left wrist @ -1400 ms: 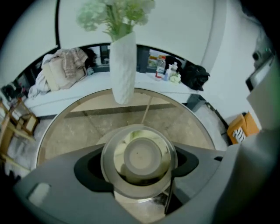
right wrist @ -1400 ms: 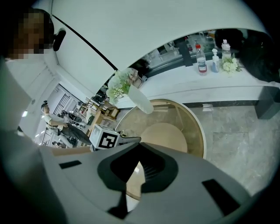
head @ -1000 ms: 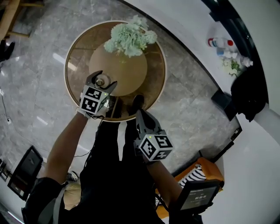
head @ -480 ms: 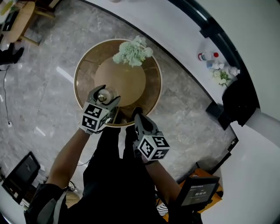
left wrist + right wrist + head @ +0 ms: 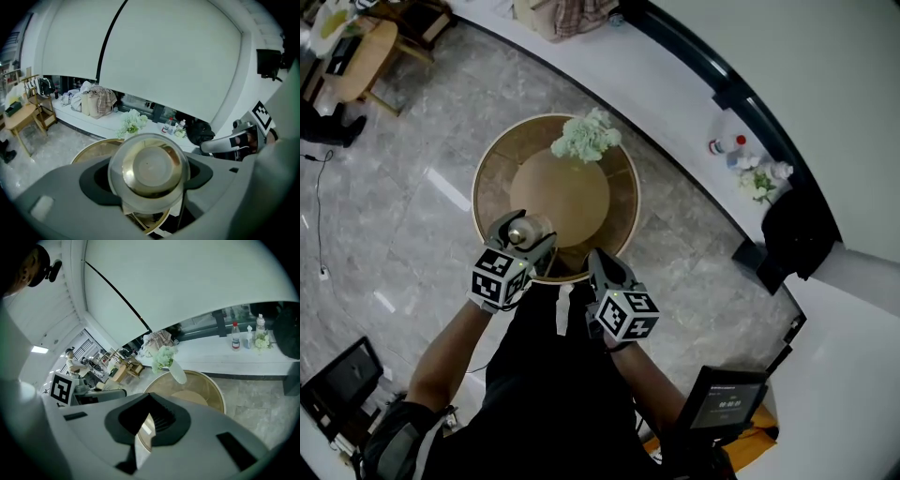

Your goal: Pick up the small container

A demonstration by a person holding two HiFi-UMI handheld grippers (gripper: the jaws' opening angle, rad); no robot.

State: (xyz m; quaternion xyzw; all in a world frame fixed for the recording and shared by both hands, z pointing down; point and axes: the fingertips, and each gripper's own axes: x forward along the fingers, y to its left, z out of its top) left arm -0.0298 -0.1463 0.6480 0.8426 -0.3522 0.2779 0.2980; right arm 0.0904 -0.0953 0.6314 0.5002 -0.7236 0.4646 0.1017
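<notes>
Left gripper (image 5: 522, 235) has it! Its jaws are closed on the small container (image 5: 149, 168), a clear jar with a gold lid, pinched at both sides with the lid facing the gripper's camera.

Biggest thing first: the round table (image 5: 480, 187) fills the middle of the head view, brown-rimmed with a paler disc at its centre. The flowers (image 5: 586, 136) stand at about 1 o'clock on it, white-green and bushy. Right gripper (image 5: 598, 260) hangs just off the rim at roughly 6 o'clock, jaws together with nothing between them, taking no part in this. Smallest of all is the jar itself, sitting over the table's 7 o'clock edge. In the left gripper view the table shows below and beyond it, so it looks clear of the top, though I can't be certain of the gap.

By my reading the pick-up is nearly complete. To finish well, hold the squeeze steady, since smooth glass could slip. Raise it straight up without tipping the lid, and stay away from those flowers at the far side.
</notes>
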